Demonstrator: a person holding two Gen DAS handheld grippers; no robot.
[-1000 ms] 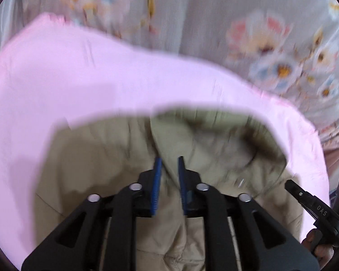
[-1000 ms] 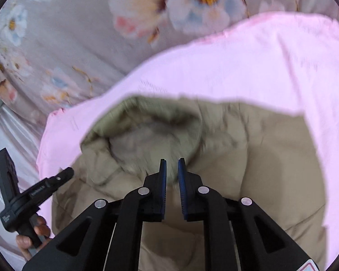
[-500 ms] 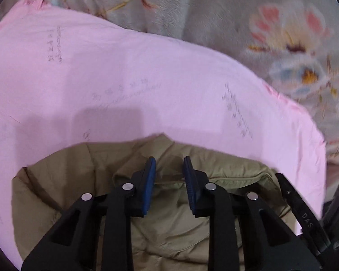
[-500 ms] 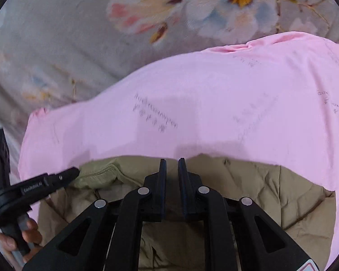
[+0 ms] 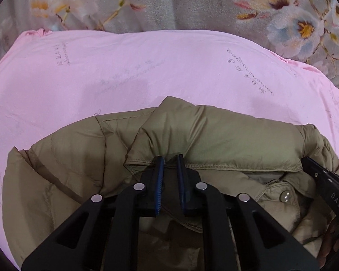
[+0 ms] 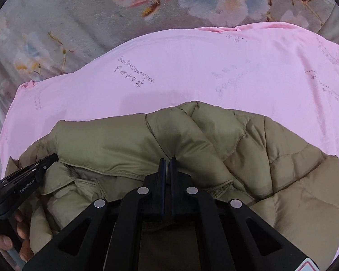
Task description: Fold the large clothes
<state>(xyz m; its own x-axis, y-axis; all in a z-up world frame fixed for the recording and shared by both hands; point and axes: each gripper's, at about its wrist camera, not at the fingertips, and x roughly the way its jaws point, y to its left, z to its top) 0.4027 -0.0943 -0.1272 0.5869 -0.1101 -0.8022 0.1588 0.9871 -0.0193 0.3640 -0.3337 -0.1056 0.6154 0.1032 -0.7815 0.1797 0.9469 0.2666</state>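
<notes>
The left gripper (image 5: 169,158) points steeply downward, its jaws closing, with a narrow gap between the blue pads and a fold of fabric between them. The right gripper (image 6: 167,160) also tilts steeply down, its jaws drawn fully together on fabric. Each tool shows at the edge of the other's view, close alongside. A hand (image 6: 13,237) wraps the left tool's handle, fingers curled around it.

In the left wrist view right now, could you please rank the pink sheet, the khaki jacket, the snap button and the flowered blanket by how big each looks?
1. Pink sheet, widest.
2. Khaki jacket: close behind, though partly hidden by the gripper, so unsure.
3. Flowered blanket: only a strip shows.
4. Snap button, tiny.
</notes>
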